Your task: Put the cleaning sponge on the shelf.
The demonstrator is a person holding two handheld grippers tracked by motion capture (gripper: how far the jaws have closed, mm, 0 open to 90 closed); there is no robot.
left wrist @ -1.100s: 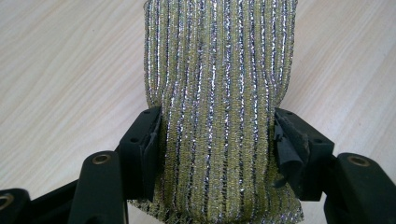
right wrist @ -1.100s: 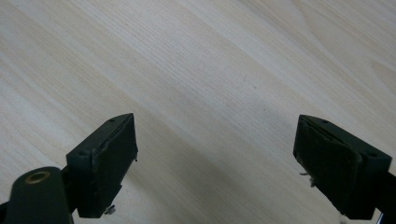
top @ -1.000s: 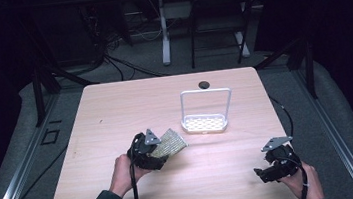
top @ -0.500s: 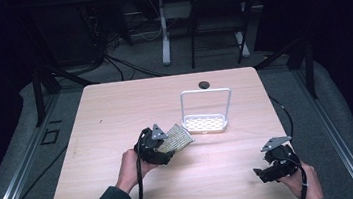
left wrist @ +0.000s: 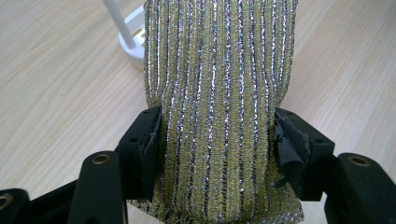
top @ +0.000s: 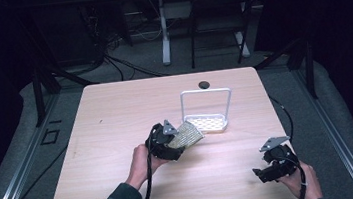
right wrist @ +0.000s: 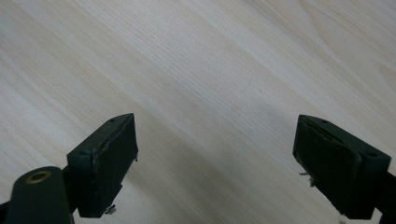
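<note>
The left gripper [top: 182, 141], held above the mid-table w/ its grey plate up, has its jaws clamped on a metallic scouring pad [top: 187, 135] (gold-and-silver ribbed weave, seen close in the left gripper view [left wrist: 219, 93]). The pad is squeezed between both black jaws and sticks out fwd toward a small white rack [top: 208, 122], its far edge just beside the rack's perforated tray. In the left gripper view the rack's white base and one upright rod [left wrist: 125, 35] show just past the pad's upper-left corner. The rack carries a tall white frame, approx. at table centre-right.

The right gripper [top: 258, 174], in the person's right hand [top: 302, 181] near the table's front-right corner, has its jaws wide apart over bare wood (nothing between them in the right gripper view [right wrist: 215, 163]).

A small dark round object [top: 204, 84] lies near the far edge of the light wooden table [top: 116, 116], well apart from both grippers.
</note>
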